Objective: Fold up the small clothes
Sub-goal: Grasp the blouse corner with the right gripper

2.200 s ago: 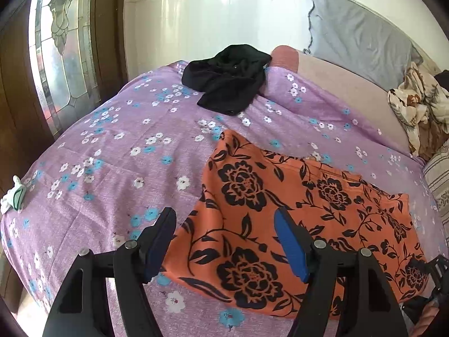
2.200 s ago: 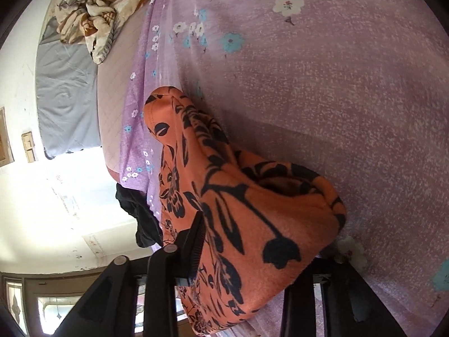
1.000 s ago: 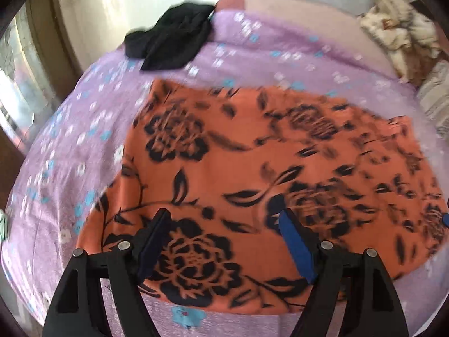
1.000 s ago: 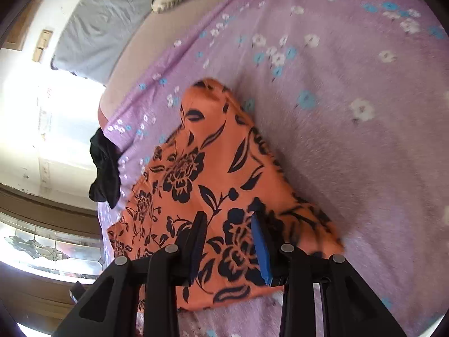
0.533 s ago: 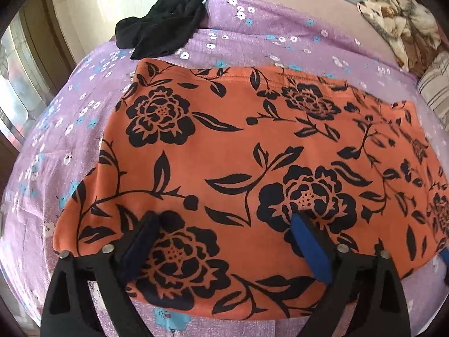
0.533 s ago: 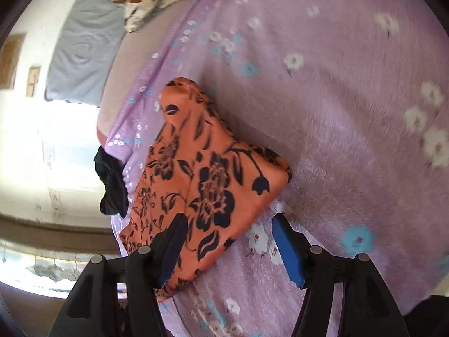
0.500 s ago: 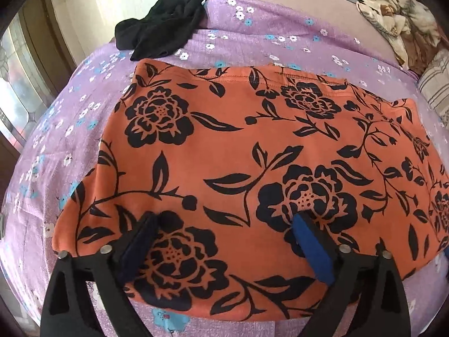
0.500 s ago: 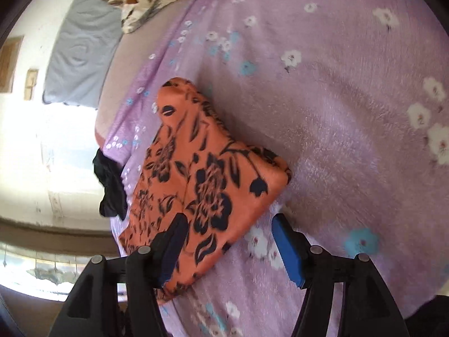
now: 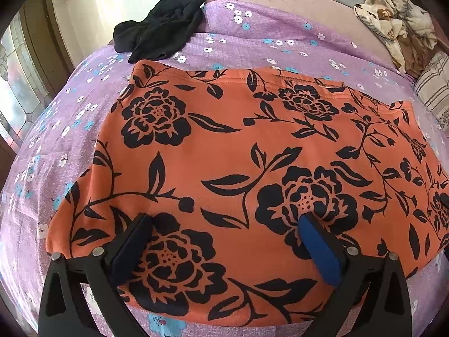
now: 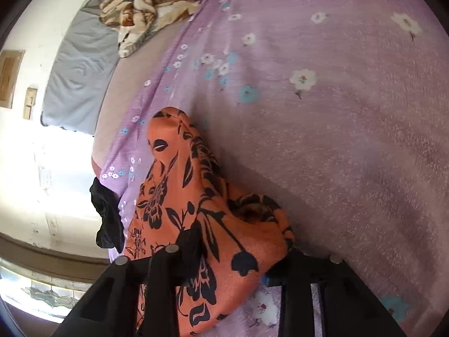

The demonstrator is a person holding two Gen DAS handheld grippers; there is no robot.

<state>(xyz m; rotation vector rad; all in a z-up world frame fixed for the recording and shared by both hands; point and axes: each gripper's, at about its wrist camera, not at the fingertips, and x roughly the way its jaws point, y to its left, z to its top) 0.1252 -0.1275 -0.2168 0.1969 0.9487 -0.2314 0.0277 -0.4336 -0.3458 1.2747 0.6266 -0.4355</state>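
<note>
Two garments lie on the bed (image 9: 252,42): one orange garment (image 9: 252,151) and one black garment (image 9: 162,33), and there are two pairs of tongs, one in each hand. A crumpled beige patterned blanket (image 9: 398,25) and one striped pillow (image 9: 435,84) sit at the far right of the bed in the left wrist view, with a grey pillow (image 10: 78,67) against the wall. The orange garment is printed with large black flowers, leaves and winding stems; it is spread nearly flat across the purple flowered bedspread, with a stitched hem along its far edge and its near edge close to the bed's front. The black garment lies bunched just beyond its far left corner, apart from it. The left tongs (image 9: 224,241) stand wide apart over the near part of the orange cloth, and their jaws are opening; the blue pads (image 9: 320,250) sit above the fabric without pinching it. The right tongs (image 10: 241,252) are at the garment's right end, where the cloth rises in a bunched, lifted fold; their jaws are closing with that orange corner between them, and the fabric drapes over and hides the right finger. The cloth looks gripped there, lifted off the bedspread.
</note>
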